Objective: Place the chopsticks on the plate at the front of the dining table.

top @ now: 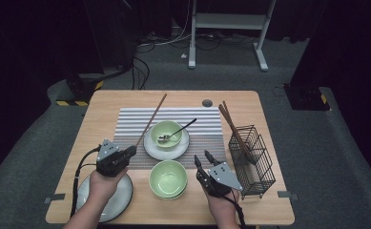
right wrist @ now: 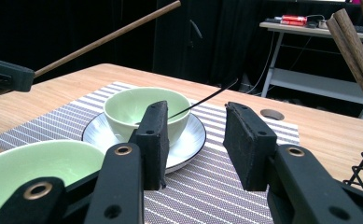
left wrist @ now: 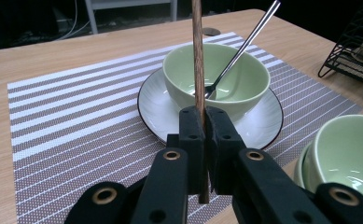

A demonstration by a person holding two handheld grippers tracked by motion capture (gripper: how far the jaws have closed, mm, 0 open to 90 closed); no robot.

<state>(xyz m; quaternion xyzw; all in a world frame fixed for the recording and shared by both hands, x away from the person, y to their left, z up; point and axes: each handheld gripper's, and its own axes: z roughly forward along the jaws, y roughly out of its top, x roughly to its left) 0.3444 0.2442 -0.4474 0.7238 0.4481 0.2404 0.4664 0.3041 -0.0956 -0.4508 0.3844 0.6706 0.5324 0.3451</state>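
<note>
My left gripper (top: 130, 151) (left wrist: 205, 116) is shut on a single brown chopstick (top: 151, 119) (left wrist: 198, 60) near its lower end; the stick slants up and away over the striped placemat (top: 135, 117). A green bowl (top: 167, 133) (left wrist: 216, 77) (right wrist: 144, 109) with a metal spoon (top: 178, 131) (left wrist: 244, 44) in it sits on a white plate (top: 166, 150). A second green bowl (top: 168, 178) (right wrist: 39, 163) lies nearer, between my hands. My right gripper (top: 202, 157) (right wrist: 193, 140) stands open with nothing between its jaws, beside a black wire rack (top: 252, 160) with several chopsticks (top: 233, 129) (right wrist: 356, 42).
A grey plate (top: 121, 198) lies at the near left corner under my left hand. The round cable hole (top: 207, 103) is at the table's far edge. A white stand (top: 226, 28) and cables are on the floor beyond.
</note>
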